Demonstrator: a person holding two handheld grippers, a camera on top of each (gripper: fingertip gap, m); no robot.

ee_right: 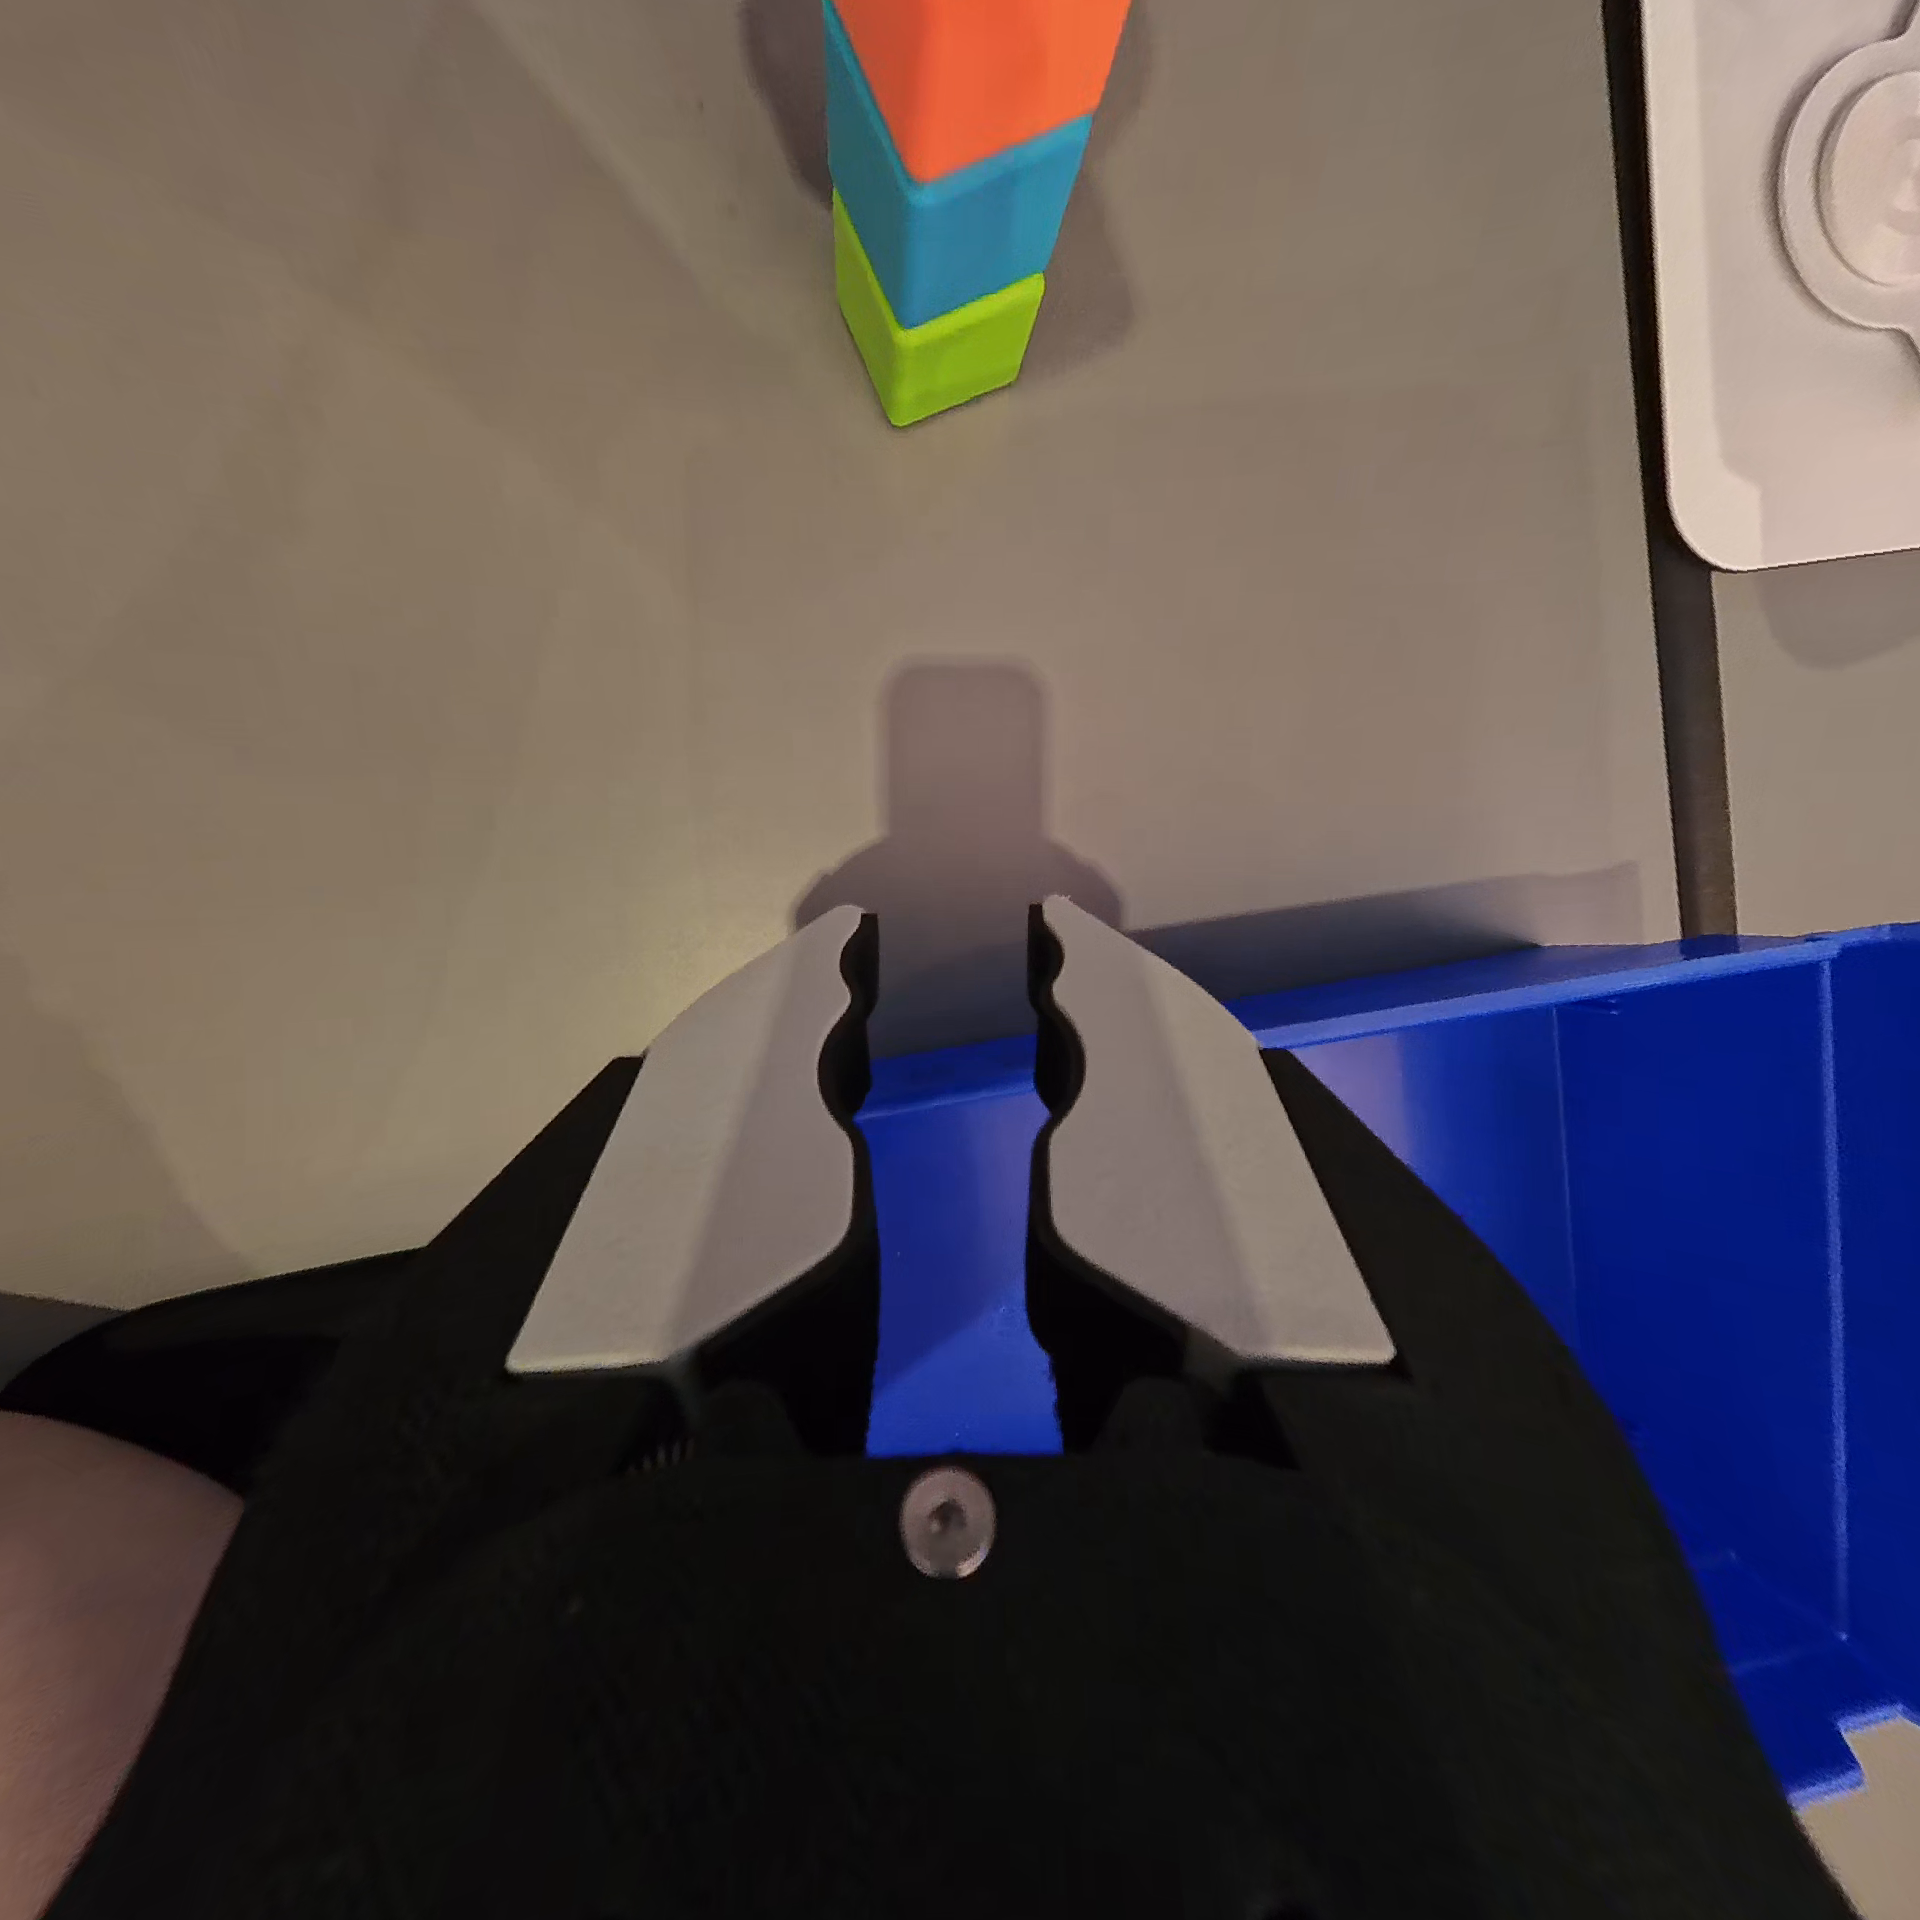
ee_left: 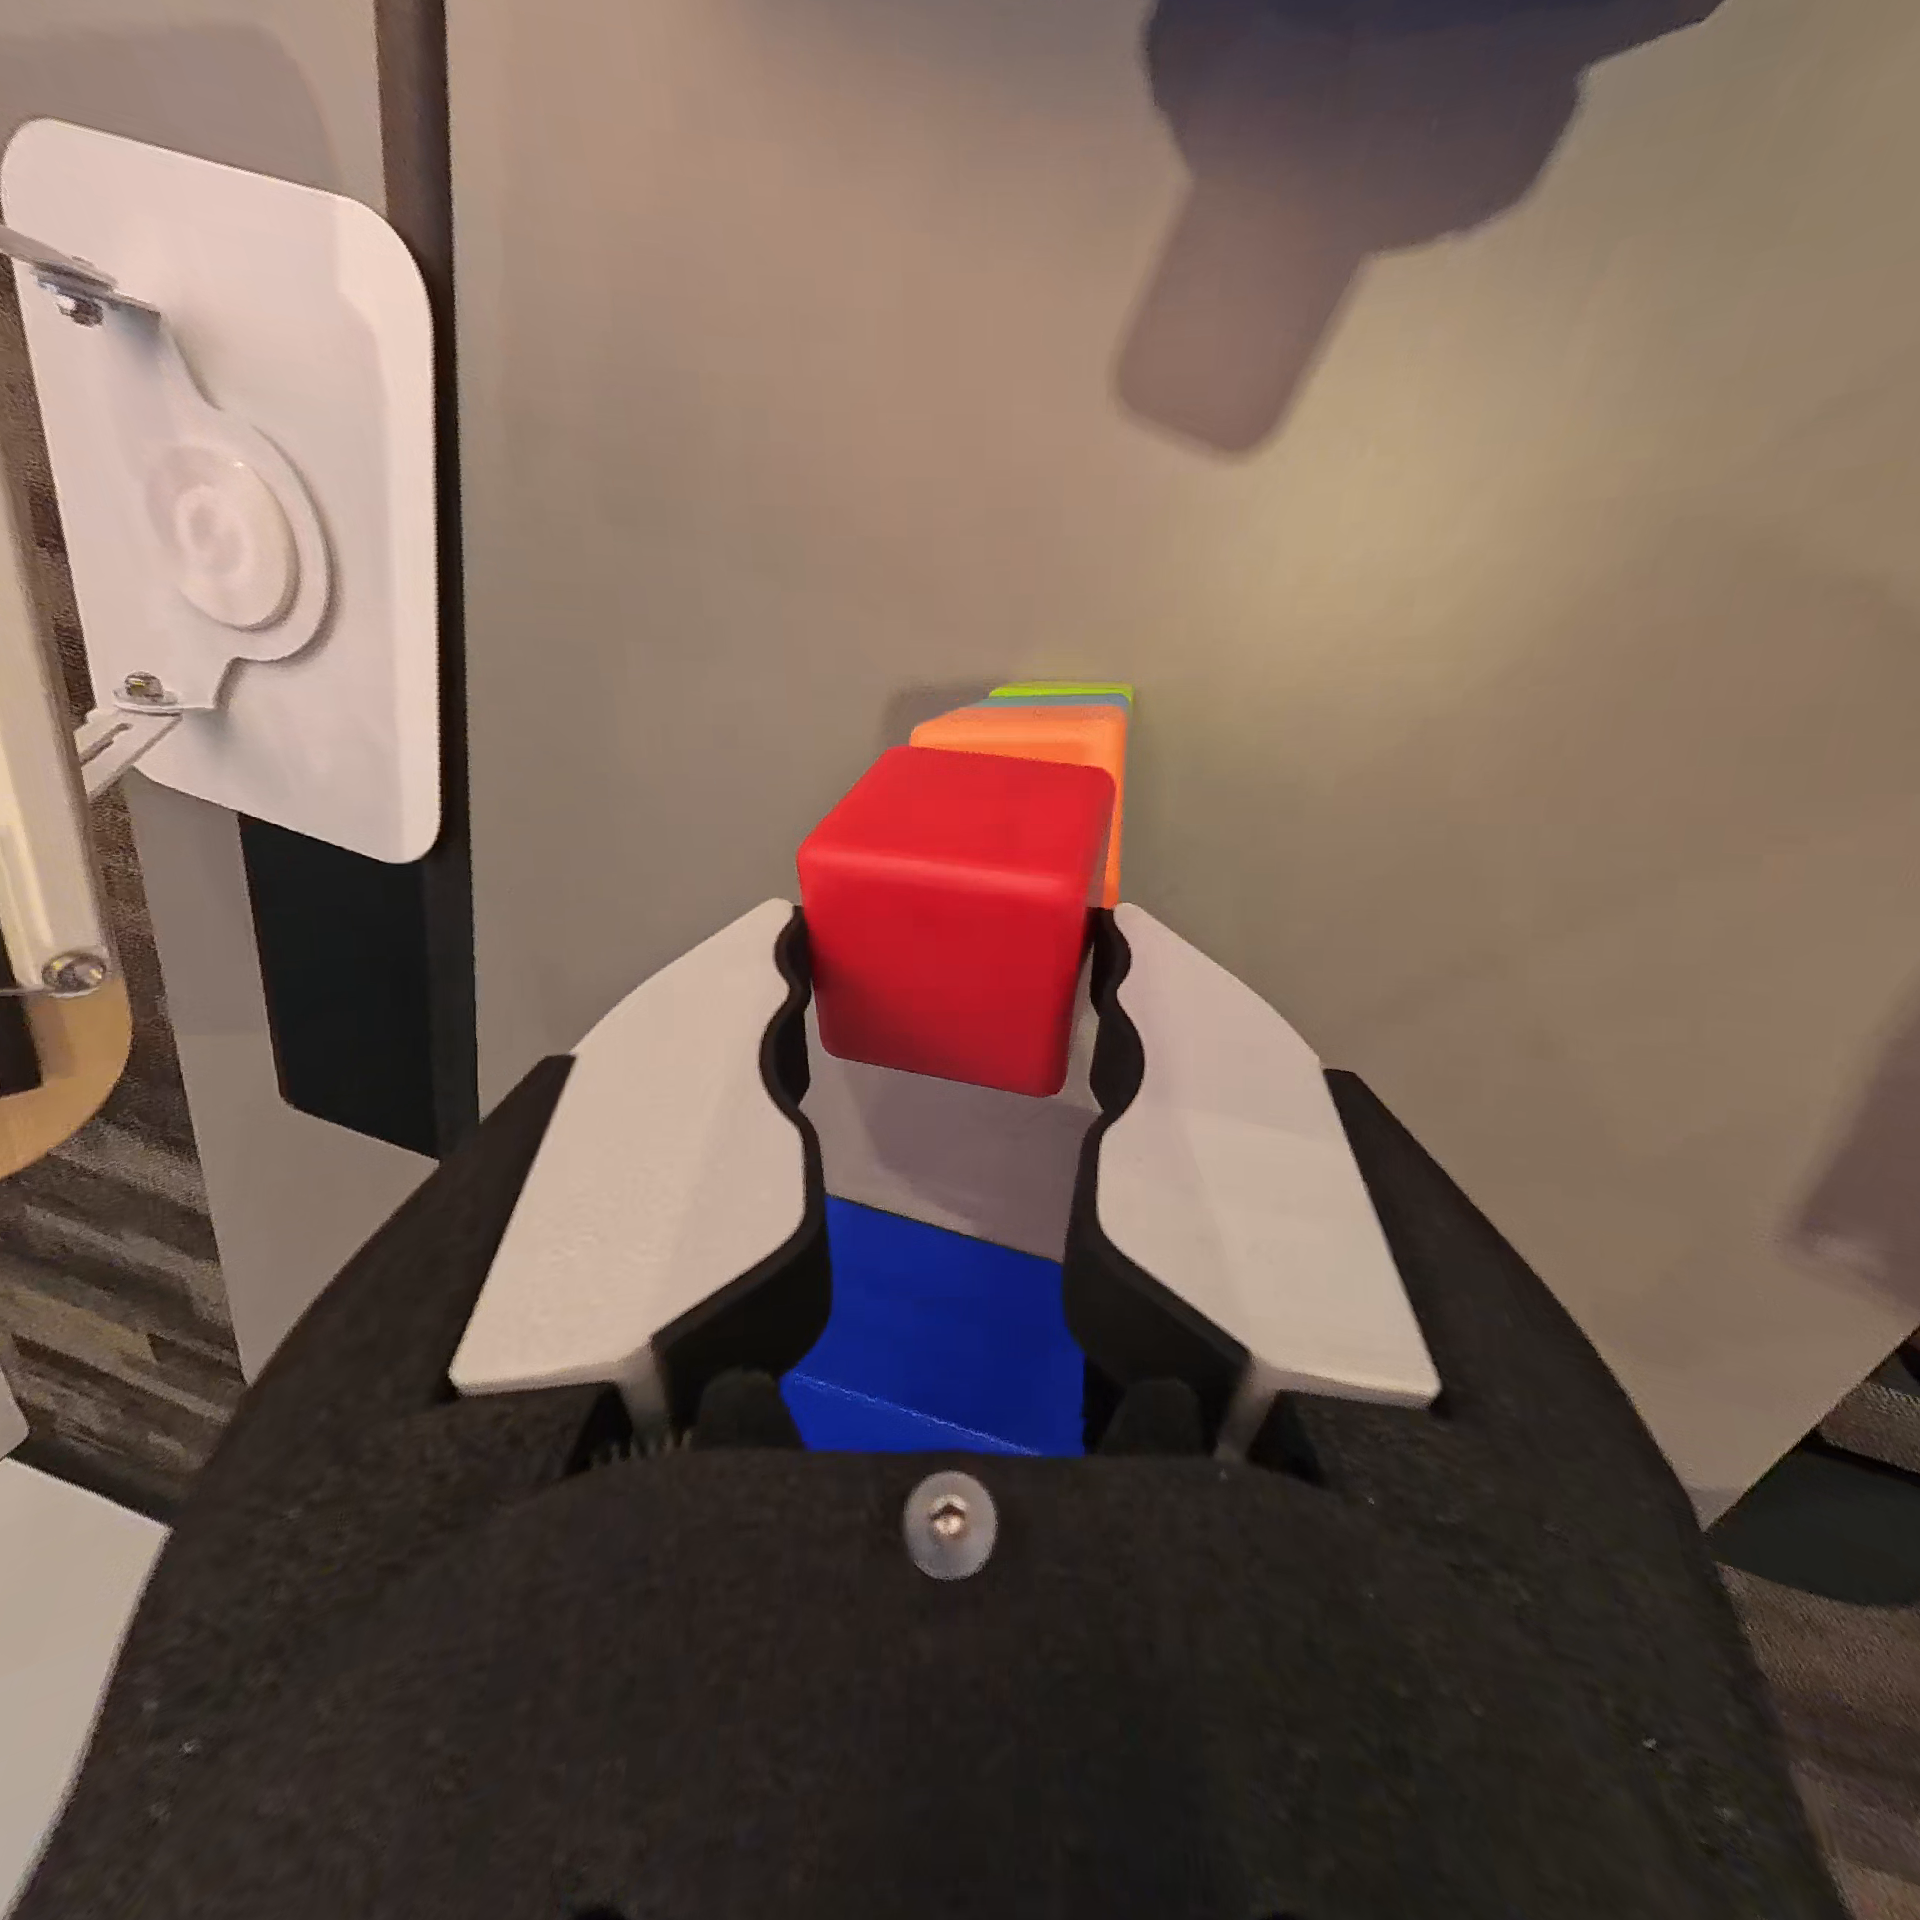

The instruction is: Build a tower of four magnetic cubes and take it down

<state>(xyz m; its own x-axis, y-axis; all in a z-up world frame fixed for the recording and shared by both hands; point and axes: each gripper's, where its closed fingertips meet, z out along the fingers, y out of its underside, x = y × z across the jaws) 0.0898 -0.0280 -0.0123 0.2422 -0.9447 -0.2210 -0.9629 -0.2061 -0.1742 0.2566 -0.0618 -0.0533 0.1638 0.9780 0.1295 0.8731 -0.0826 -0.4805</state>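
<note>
The left gripper (ee_left: 948, 925) holds the red cube (ee_left: 951, 914) at the top of the tower, above the orange cube (ee_left: 1039, 740). The right gripper (ee_right: 951, 920) is narrowly parted and empty, over the blue bin (ee_right: 1662, 1195). If the red cube is moved sideways, I think its magnet could drag the tower over.

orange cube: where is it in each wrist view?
Left wrist view: orange cube just above centre, peeking out behind the red cube held by the left gripper.
Right wrist view: top centre, cut by the frame edge, atop the teal cube.
Shared landmark: green cube at the stack's base; white plate also in both.
</note>
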